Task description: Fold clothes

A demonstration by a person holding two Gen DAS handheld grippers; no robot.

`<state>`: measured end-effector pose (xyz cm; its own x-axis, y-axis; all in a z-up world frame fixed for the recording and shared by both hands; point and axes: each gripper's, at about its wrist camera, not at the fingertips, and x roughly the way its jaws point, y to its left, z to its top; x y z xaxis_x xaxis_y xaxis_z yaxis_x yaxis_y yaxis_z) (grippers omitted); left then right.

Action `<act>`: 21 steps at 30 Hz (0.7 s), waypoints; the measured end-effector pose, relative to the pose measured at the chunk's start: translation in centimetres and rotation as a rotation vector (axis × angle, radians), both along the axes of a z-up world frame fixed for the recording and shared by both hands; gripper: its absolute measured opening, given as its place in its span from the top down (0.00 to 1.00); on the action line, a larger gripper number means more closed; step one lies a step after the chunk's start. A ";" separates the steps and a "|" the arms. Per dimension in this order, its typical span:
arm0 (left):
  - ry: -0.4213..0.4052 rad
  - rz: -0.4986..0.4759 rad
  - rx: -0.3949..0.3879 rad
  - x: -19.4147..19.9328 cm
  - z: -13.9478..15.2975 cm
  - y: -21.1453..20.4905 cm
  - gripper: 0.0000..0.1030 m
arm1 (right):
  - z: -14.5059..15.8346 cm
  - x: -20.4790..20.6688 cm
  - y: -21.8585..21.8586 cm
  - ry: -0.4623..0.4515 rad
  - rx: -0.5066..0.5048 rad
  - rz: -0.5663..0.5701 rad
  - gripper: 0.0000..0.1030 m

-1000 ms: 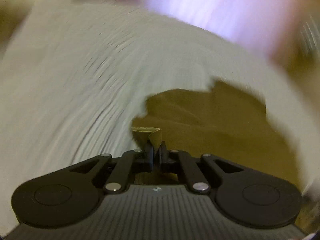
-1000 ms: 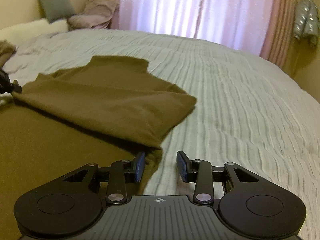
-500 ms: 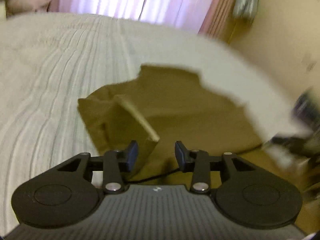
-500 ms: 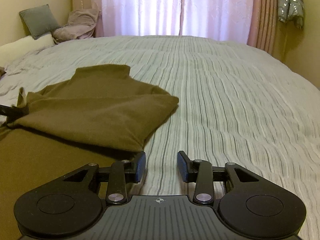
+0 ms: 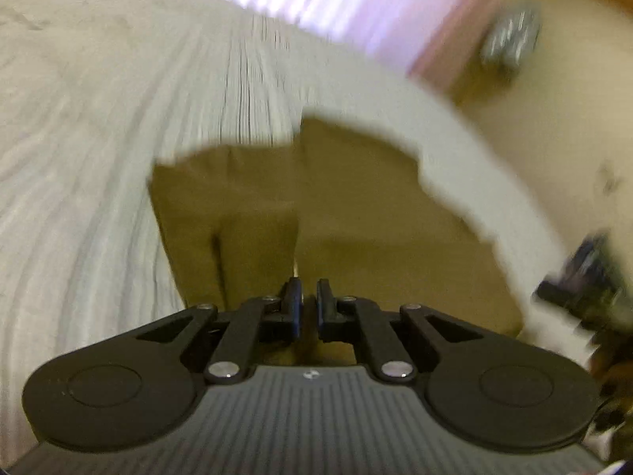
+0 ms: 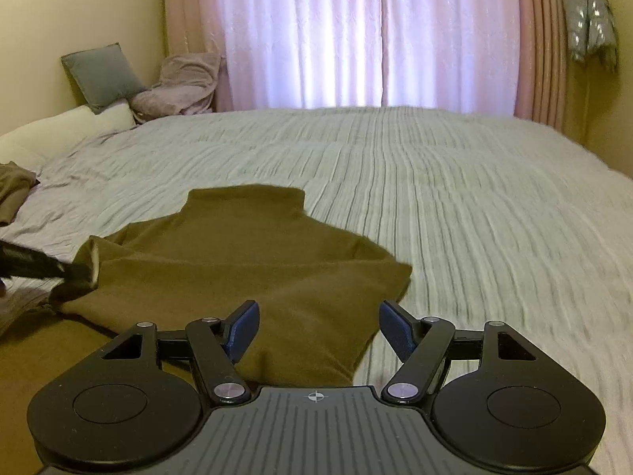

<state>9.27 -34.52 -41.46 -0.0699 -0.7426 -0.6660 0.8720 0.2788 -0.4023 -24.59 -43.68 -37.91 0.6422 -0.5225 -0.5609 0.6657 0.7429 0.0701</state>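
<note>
An olive-brown top [image 6: 253, 269] lies on the striped bed cover, its collar pointing toward the window and one side folded over the body. In the blurred left wrist view the top [image 5: 336, 213] fills the middle. My left gripper [image 5: 307, 297] is shut on the top's folded edge; it also shows in the right wrist view [image 6: 79, 271] pinching that edge at the left. My right gripper [image 6: 318, 326] is wide open and empty, low over the top's near right edge.
The striped grey-white bed cover [image 6: 455, 198] spreads far and right. A grey pillow [image 6: 103, 75] and a mauve blanket [image 6: 182, 87] sit at the headboard corner. Another brown garment [image 6: 14, 186] lies at the far left. Curtains [image 6: 368, 31] hang behind.
My left gripper opened half a second ago and has now closed on the top's folded edge. My right gripper has opened wider and moved forward over the top's edge.
</note>
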 end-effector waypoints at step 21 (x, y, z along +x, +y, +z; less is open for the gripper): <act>0.068 0.289 -0.201 5.1 3.6 8.7 0.93 | -1.2 1.4 -1.2 0.047 0.064 0.027 0.31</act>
<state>14.41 -25.81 -37.91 0.1226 -0.8540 -0.5056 0.7380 0.4191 -0.5289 -23.14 -44.92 -39.15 0.6276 -0.4676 -0.6225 0.6493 0.7555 0.0872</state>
